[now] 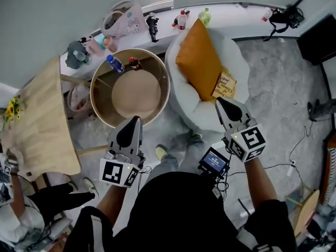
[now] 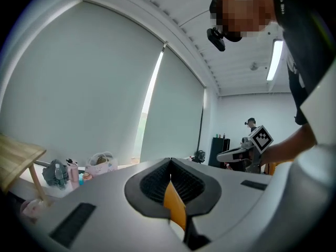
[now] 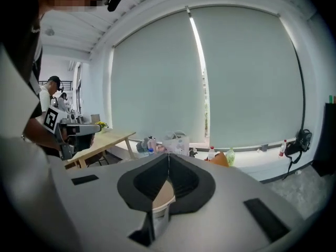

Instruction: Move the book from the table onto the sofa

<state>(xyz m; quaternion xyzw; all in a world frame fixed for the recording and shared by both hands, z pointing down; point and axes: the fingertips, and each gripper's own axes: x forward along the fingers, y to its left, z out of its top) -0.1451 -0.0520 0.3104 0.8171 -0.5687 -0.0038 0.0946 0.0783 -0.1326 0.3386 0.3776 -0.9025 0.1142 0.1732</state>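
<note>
Head view: book (image 1: 226,86) lies on sofa (image 1: 239,67) just beyond closed, empty right claw (image 1: 220,101).

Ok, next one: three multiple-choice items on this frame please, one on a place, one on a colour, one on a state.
1. Where is the book? A in a drawer; B on the sofa, beside the cushion; C on a shelf.
2. What colour is the cushion? A blue; B orange; C green.
3. How is the right gripper? A open; B shut on the book; C shut, empty.
Answers: 1 B, it lies on the white sofa against the cushion. 2 B, plainly orange in the head view. 3 C, its jaws meet with nothing between them.
</note>
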